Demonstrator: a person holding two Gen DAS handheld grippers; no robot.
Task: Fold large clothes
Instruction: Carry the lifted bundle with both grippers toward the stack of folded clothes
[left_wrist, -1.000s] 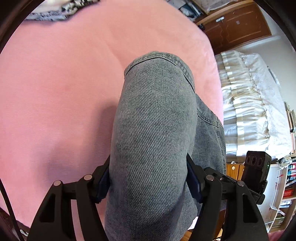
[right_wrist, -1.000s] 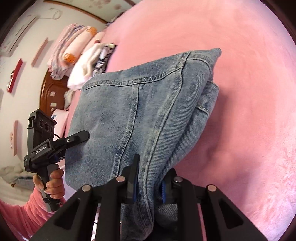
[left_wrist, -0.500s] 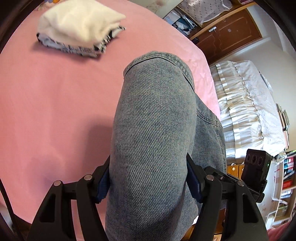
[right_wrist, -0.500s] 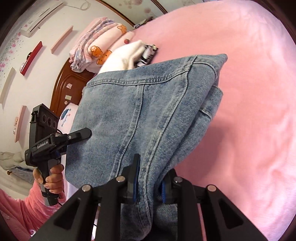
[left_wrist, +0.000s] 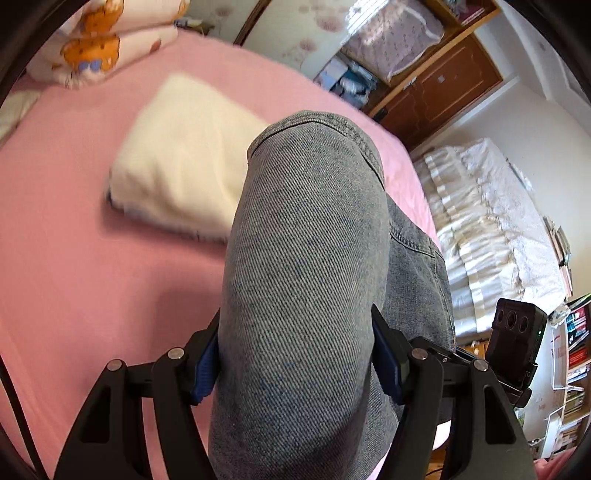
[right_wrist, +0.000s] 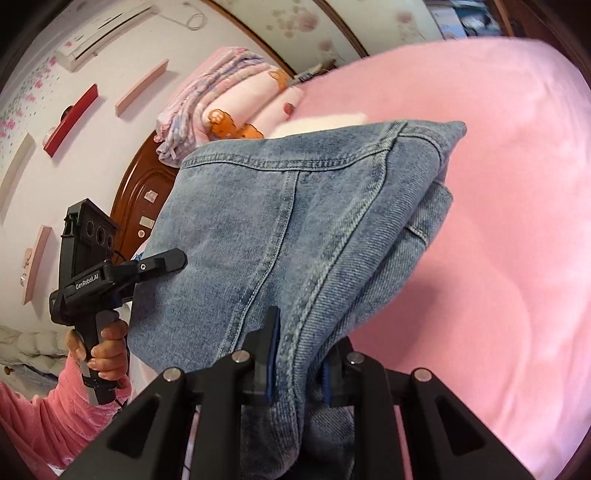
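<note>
Fingers of both grippers (left_wrist: 295, 362) (right_wrist: 297, 363) pinch folded jeans (left_wrist: 306, 258) above the pink bed (left_wrist: 74, 258); cream towel (left_wrist: 181, 162) beyond, wooden cabinet (left_wrist: 443, 92) behind.

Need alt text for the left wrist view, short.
Left tongs clamp a thick folded bundle of blue jeans, held above a pink bed. A folded cream garment lies on the bed behind.

Jeans (left_wrist: 303, 280) coarse matt denim; bedspread (left_wrist: 74, 280) soft pink fleece.
</note>
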